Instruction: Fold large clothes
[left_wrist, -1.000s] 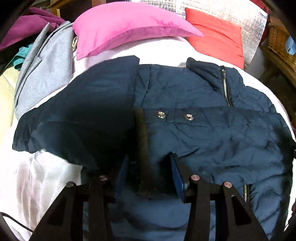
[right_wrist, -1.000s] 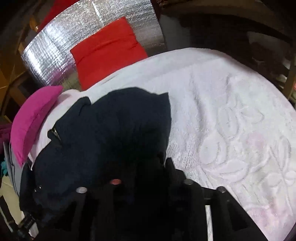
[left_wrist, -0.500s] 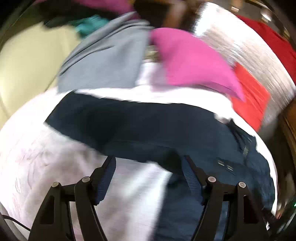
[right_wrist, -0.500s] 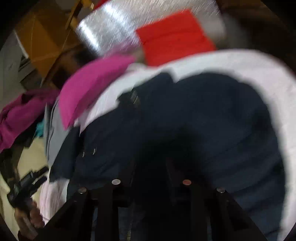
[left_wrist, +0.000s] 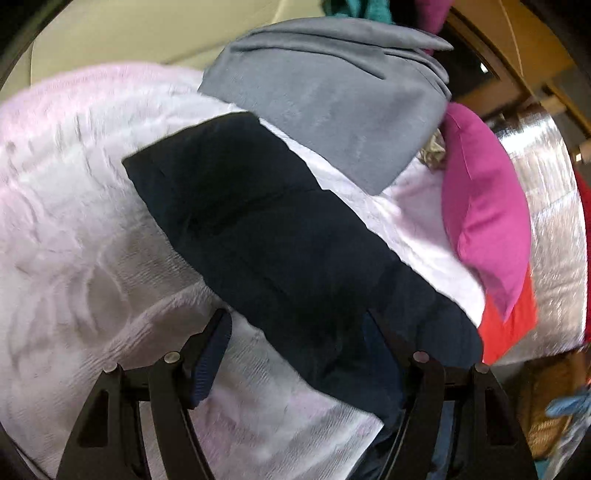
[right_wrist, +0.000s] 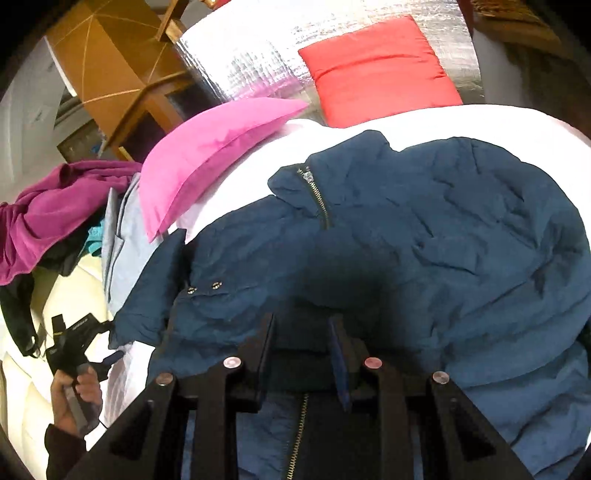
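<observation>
**Navy jacket spread on bed, right hand-held gripper clamped on its hem**

Navy jacket (right_wrist: 424, 251) lies across the white bedspread (right_wrist: 443, 122), collar and zipper (right_wrist: 317, 195) toward the pillows, two snap studs (right_wrist: 203, 287) on the flap at its left side. One sleeve (left_wrist: 258, 221) stretches out flat over the bedspread (left_wrist: 74, 221), cuff end near the grey garment (left_wrist: 332, 99).

Right hand-held gripper (right_wrist: 303, 354): fingers drawn close with dark jacket fabric pinched between them at the lower front edge, just above the lower zipper run. Gripping the jacket.

Left hand-held gripper (left_wrist: 295, 354): fingers spread wide. The left blue pad (left_wrist: 212, 354) is over bare bedspread; the right finger is mostly hidden by the sleeve's dark cloth. Not closed on anything, though the sleeve lies in the gap. In the right wrist view the left hand (right_wrist: 79, 391) holds that gripper off the jacket's left edge.

Around: pink pillow (right_wrist: 214, 147) and red pillow (right_wrist: 380, 70) at the bed head, against a silver foil panel (right_wrist: 251, 59). Magenta cloth (right_wrist: 55, 206) heaped at far left, beside wooden furniture (right_wrist: 110, 62). Left wrist view is somewhat blurred.
</observation>
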